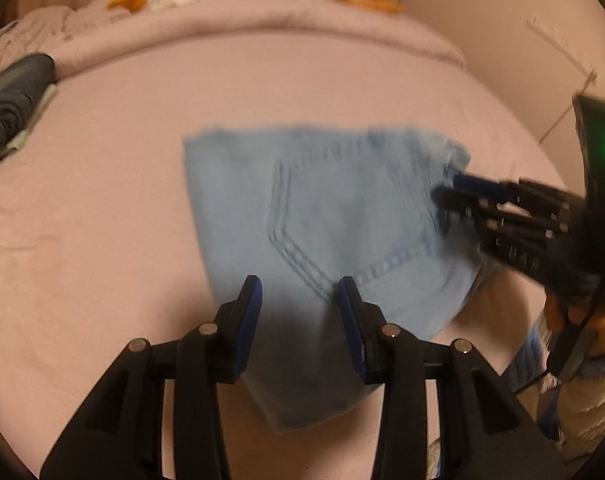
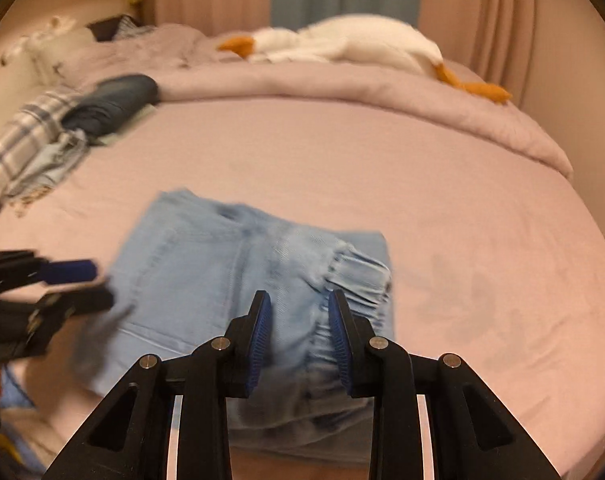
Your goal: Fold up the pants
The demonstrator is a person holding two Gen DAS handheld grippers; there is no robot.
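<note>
Pants (image 1: 334, 216), soft folded blue denim, on pink sheet (image 2: 442, 200); both jaws spread, empty.

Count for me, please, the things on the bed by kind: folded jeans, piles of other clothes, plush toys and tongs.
Light blue folded jeans: 1
Pile of other clothes: 1
White goose plush toy: 1
Tongs: 2, left tongs and right tongs
Total: 5

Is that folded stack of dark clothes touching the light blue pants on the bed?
Apart. The right wrist view shows bare pink sheet between the dark clothes and the light blue pants.
</note>
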